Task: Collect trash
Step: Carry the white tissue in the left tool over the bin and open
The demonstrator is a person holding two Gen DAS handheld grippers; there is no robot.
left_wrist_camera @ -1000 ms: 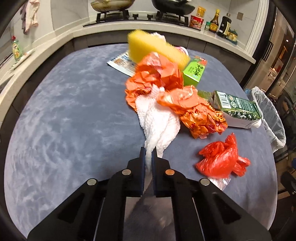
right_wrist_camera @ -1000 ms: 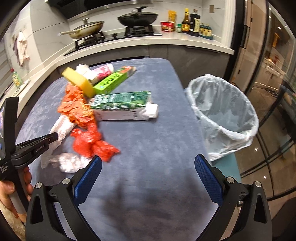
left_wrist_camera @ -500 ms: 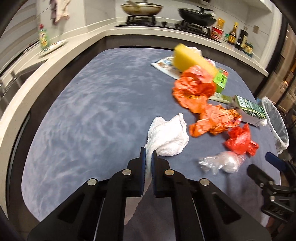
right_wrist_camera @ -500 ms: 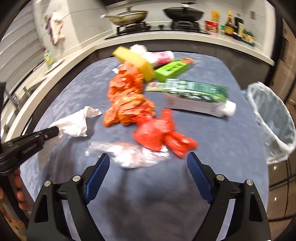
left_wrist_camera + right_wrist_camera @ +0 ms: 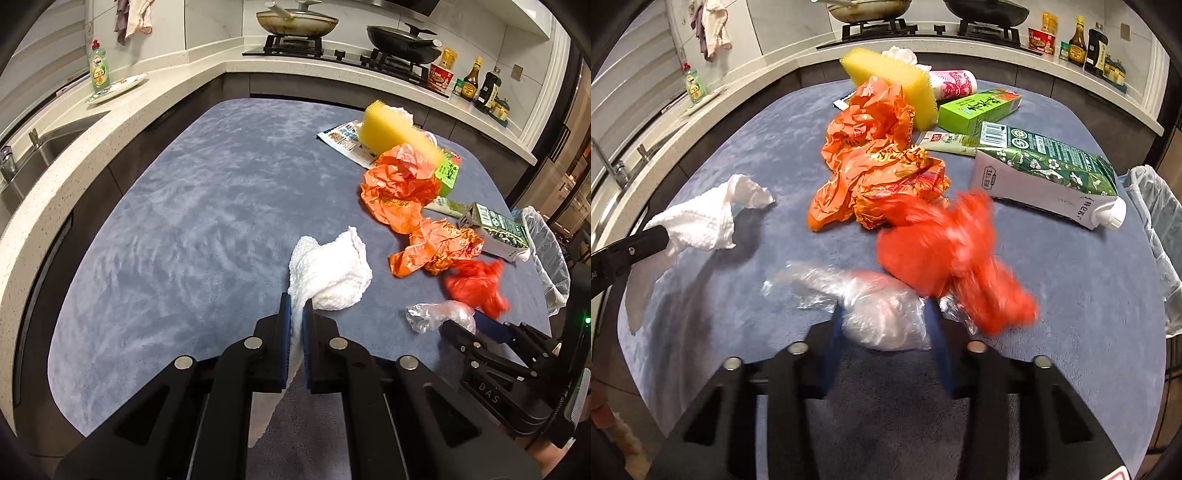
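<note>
My left gripper (image 5: 296, 302) is shut on a corner of the white paper towel (image 5: 332, 269), whose bulk rests on the blue table (image 5: 184, 221). In the right wrist view my right gripper (image 5: 884, 314) is closing around a crumpled clear plastic bag (image 5: 871, 295). The bag fills the gap and both pads touch it. A red plastic bag (image 5: 942, 251) lies blurred just beyond it, against the right finger. The left wrist view shows the right gripper (image 5: 476, 325) at the clear bag (image 5: 436, 314), lower right.
Orange plastic bags (image 5: 875, 147), a yellow sponge (image 5: 890, 77), a green box (image 5: 979, 107) and a green-and-white carton (image 5: 1045, 173) lie farther back. A lined trash bin (image 5: 1160, 221) stands off the table's right edge. Counter, stove and bottles ring the back.
The left gripper dragged the paper towel away from the orange bags toward the near left. The right gripper came down over the clear bag and narrowed from wide open; the red bag shifted.
</note>
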